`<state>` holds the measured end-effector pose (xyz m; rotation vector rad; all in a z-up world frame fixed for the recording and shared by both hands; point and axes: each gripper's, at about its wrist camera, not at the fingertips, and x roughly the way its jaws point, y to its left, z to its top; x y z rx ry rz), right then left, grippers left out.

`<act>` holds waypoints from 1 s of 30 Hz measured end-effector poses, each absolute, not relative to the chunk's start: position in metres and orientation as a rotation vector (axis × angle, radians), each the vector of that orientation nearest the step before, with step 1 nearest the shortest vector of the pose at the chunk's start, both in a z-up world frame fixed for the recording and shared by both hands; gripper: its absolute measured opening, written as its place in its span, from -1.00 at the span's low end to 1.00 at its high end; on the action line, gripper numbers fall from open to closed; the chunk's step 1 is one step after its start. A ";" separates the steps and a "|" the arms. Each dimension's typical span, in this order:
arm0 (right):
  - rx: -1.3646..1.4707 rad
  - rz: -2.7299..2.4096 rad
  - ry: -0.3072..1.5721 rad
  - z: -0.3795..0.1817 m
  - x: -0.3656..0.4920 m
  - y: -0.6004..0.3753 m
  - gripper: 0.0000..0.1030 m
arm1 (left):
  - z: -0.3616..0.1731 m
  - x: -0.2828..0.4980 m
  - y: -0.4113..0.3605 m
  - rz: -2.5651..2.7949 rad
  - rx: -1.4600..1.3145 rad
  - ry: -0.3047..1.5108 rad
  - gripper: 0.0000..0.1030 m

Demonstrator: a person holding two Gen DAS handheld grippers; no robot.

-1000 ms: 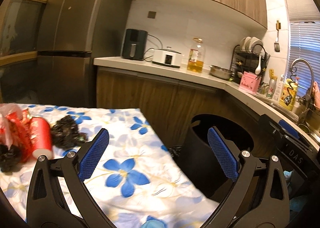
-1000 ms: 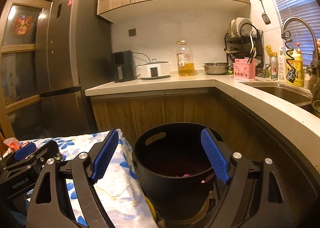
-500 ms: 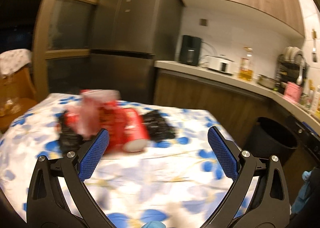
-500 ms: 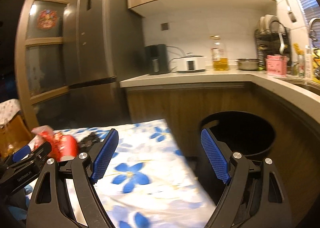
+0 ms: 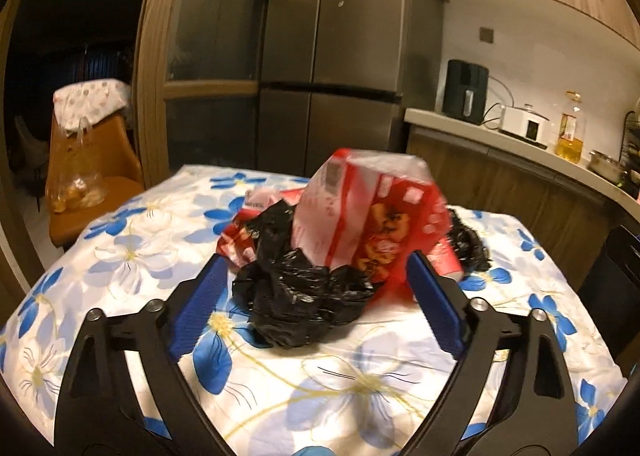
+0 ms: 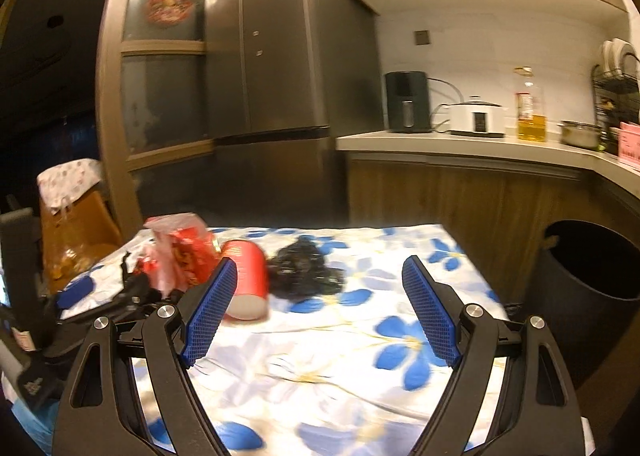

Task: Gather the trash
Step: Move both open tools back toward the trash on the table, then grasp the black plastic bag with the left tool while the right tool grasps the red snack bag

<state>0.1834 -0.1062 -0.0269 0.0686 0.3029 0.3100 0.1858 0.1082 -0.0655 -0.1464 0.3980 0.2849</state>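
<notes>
A pile of trash lies on the flowered tablecloth point(image 5: 360, 384): a crumpled black bag point(image 5: 304, 296), a red-and-white snack bag point(image 5: 360, 208) behind it, a red cup point(image 5: 444, 256) and a second black wad point(image 5: 468, 240). My left gripper point(image 5: 316, 260) is just above the cloth. Its jaws are closing, the near black bag is between them, and the pads are clear of it. My right gripper point(image 6: 320, 262) is open and holds nothing, with the red cup point(image 6: 248, 276) beside its left finger and the black wad point(image 6: 306, 272) ahead. The left gripper point(image 6: 104, 292) shows at the pile.
A black bin point(image 6: 592, 268) stands on the floor off the table's right edge, below the counter point(image 6: 460, 144) with appliances and an oil bottle. The fridge point(image 6: 280, 76) is behind the table. An orange chair point(image 5: 92, 160) with a plastic bag stands far left.
Both grippers swung left, away from the bin and over the table. The trash pile now sits straight ahead of the left gripper, whose jaws have narrowed a little around the black bag.
</notes>
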 end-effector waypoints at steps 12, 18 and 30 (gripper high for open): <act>0.019 0.433 0.314 -0.030 0.210 -0.048 0.59 | -0.090 0.202 0.140 0.216 -0.281 0.543 -0.74; -0.016 0.501 0.334 -0.036 0.222 -0.018 0.54 | -0.081 0.176 0.152 0.185 -0.324 0.495 -0.80; -0.043 0.569 0.391 -0.046 0.254 0.023 -0.19 | -0.059 0.147 0.180 0.216 -0.329 0.443 -0.80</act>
